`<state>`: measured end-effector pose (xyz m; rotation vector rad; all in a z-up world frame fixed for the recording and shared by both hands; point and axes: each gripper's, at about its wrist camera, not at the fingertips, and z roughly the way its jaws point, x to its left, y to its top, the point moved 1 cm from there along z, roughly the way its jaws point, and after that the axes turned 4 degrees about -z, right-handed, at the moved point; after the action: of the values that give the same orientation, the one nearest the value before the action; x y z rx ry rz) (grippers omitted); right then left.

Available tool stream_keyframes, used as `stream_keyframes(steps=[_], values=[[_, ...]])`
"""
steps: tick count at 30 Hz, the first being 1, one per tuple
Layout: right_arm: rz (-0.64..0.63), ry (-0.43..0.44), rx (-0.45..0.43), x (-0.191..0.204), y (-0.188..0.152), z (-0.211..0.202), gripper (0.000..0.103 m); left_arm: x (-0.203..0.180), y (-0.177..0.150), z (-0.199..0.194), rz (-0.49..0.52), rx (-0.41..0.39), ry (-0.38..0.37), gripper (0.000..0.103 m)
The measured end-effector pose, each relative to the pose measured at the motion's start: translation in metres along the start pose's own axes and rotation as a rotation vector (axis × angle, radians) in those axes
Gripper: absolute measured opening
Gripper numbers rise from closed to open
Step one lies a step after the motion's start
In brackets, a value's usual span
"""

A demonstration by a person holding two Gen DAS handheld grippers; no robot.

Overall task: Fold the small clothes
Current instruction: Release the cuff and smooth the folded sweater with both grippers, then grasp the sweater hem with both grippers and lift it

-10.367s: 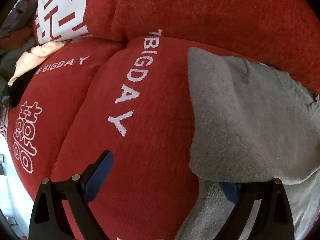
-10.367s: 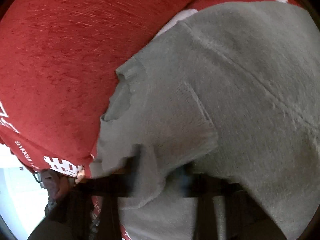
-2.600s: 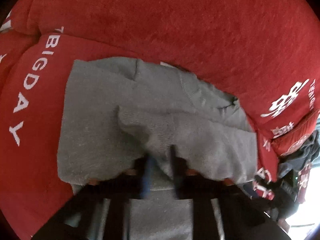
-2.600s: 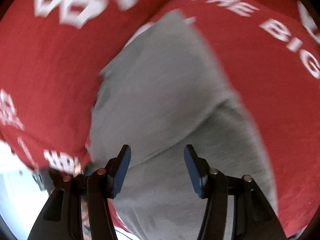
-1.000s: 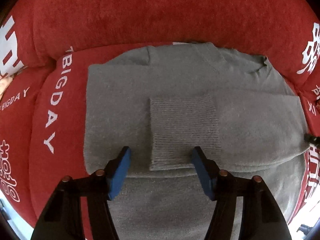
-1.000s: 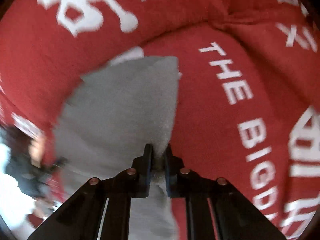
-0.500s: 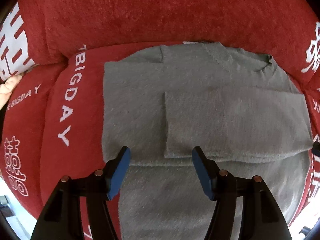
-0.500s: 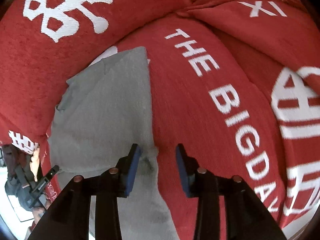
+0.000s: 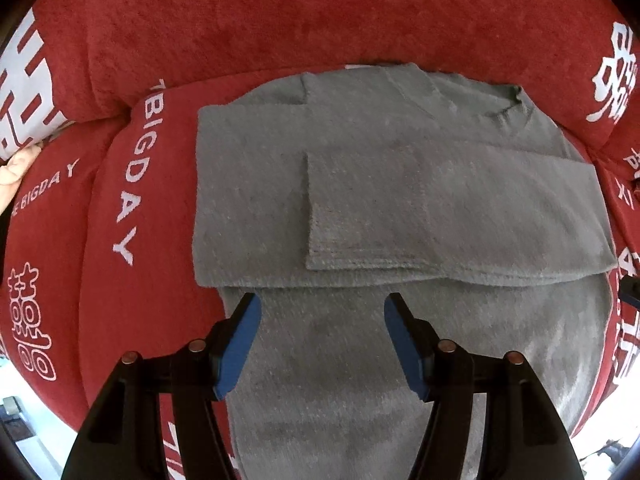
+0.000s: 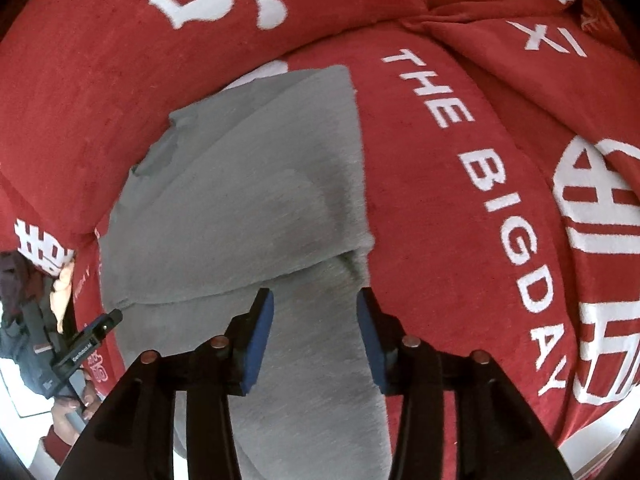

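Left tool (image 9: 322,340): I point it straight down over the grey sweater (image 9: 400,200), blue pads apart, gripping nothing.
Right tool (image 10: 316,336): steeply down-tilted, pads spreading, clear of the cloth.
Sweater: flat on the red sofa cover (image 9: 280,20), sleeve (image 9: 460,216) folded across.
Right view only: my left tool's tip (image 10: 106,324) by the sweater's edge.

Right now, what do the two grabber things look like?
Both look alike. The left gripper and right gripper each have two black plastic fingers with blue pads inside and small round silver and copper bolt heads along the arms. No cables or sleeves show near them.
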<state>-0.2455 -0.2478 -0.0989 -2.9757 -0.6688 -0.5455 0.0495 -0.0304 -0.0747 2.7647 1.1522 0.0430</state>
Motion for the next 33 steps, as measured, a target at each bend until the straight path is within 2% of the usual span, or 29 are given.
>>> stream_keyframes(steps=[3,4,5,6,10,14,21,26,29,30,33], values=[[-0.011,0.009,0.011,0.008,-0.003,0.003,0.052,0.0,-0.003,-0.001,0.007,0.008,-0.003,0.066],[-0.013,0.012,0.015,0.01,-0.005,0.004,0.052,0.0,-0.005,0.0,0.009,0.018,0.003,0.071],[-0.016,0.013,0.017,0.012,-0.006,0.004,0.052,0.001,-0.005,0.002,0.01,0.023,0.01,0.085],[-0.022,0.01,0.019,0.014,-0.007,0.003,0.052,0.001,-0.007,0.002,0.01,0.021,0.017,0.087],[-0.04,0.008,0.029,0.022,-0.012,0.002,0.053,0.0,-0.012,-0.002,0.033,0.01,0.025,0.087],[-0.046,0.018,0.036,0.027,-0.016,-0.001,0.055,-0.005,-0.016,-0.003,0.045,0.036,0.024,0.087],[-0.097,0.004,0.029,0.042,-0.022,-0.009,0.08,-0.007,-0.022,-0.001,0.039,0.081,0.029,0.087],[-0.137,0.005,0.025,0.048,-0.028,-0.013,0.082,-0.01,-0.03,0.007,0.046,0.132,0.037,0.087],[-0.131,0.01,0.038,0.045,-0.034,-0.011,0.089,-0.015,-0.037,0.008,0.056,0.15,0.041,0.087],[-0.13,0.011,0.038,0.044,-0.036,-0.01,0.095,-0.015,-0.039,0.007,0.055,0.15,0.041,0.087],[-0.12,0.017,0.048,0.038,-0.042,-0.01,0.095,-0.018,-0.048,0.003,0.043,0.157,0.048,0.087]])
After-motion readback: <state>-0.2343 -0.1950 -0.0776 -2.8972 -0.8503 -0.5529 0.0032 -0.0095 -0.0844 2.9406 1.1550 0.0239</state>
